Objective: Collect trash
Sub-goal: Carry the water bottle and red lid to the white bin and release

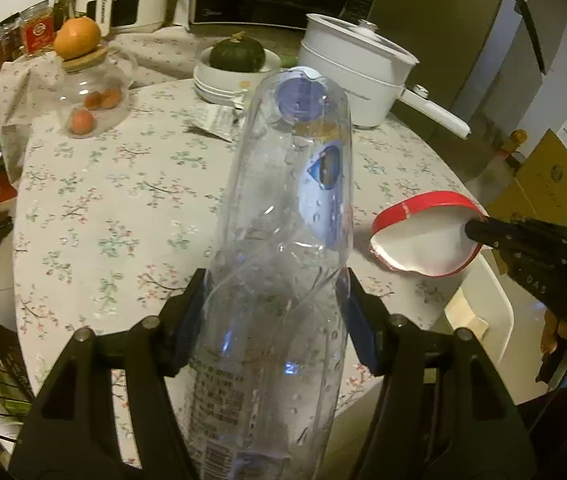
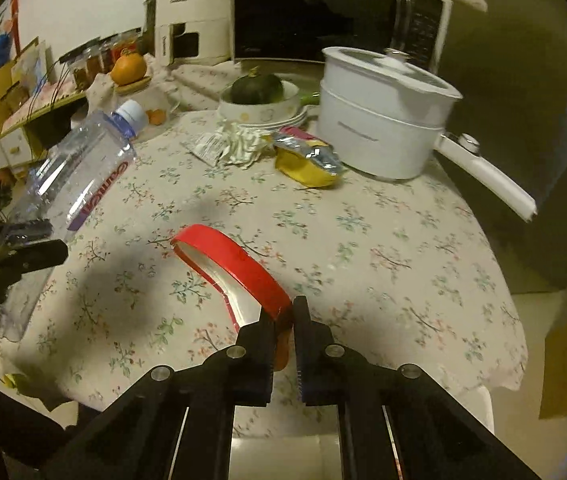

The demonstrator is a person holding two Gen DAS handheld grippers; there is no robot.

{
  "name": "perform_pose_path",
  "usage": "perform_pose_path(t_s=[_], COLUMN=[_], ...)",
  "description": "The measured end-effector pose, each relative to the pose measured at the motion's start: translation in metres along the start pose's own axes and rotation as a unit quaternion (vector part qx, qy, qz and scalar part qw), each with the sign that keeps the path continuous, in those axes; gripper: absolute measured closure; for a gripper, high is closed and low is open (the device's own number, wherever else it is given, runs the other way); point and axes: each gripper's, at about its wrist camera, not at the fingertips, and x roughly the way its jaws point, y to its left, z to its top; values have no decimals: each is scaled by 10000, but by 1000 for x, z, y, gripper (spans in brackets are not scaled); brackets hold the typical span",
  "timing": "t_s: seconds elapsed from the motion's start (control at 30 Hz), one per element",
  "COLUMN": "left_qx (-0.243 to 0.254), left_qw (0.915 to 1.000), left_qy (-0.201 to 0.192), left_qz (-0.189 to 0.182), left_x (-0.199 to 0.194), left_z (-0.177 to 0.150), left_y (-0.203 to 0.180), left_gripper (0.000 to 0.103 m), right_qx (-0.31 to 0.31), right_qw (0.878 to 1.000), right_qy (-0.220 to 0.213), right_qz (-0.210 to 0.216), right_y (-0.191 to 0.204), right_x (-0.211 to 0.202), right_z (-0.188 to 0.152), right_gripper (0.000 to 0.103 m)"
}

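a: what is seen held by the left gripper (image 1: 273, 312)?

b: a clear plastic bottle (image 1: 283, 240) is clamped between its fingers, pads pressed against both sides of the body. the bottle is raised off the floral tablecloth (image 1: 123, 208), its blue cap pointed away from the camera, droplets visible inside.

a: and the right gripper (image 2: 283, 320)?

b: its jaws are drawn nearly together, pinched on the rim of a red paper cup (image 2: 235, 272). the cup is crushed and is held above the cloth, white inside turned up. no earlier view is given, so nothing can be said of its travel.

a: where are both items placed relative to each other?

b: in the left wrist view the cup is seen just right of the bottle, near the table's edge. in the right wrist view the bottle is seen at the left, tilted.

a: what else is laid on the table?

b: a yellow snack wrapper (image 2: 307, 160) and crumpled paper (image 2: 235, 144) are found beside a white electric pot (image 2: 383, 120). a dark squash (image 2: 257, 88) is set in a white bowl, and an orange (image 1: 77, 38) is perched on a glass jar.
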Motion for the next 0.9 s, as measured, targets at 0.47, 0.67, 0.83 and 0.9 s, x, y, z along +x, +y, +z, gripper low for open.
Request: perform_pose_path(t_s=[0.47,0.67,0.83,0.9], left_qx=[515,781,1025,1136], left_qw=[9982,9956,9919,9900], left_qy=[23,73,173,220], left_qz=[-303,-505,-723,-803], left_x=[5,10,17,20], left_z=[-8,-9,-13,-14], left_y=[-52,-81,-113,-126], left_gripper=[38,38,38,38], right_qx=[753,1154,1420,1478], right_qw=[9967,9915,9867,9851], right_qy=[-73,-27,127,216], right_qz=[-286,-595,-777,-854], right_y=[-84,-131,-161,-170], right_x=[-49,-68,-77,-78], right_z=[-42,-73,-101,-111], right_gripper=[94,94,94,94])
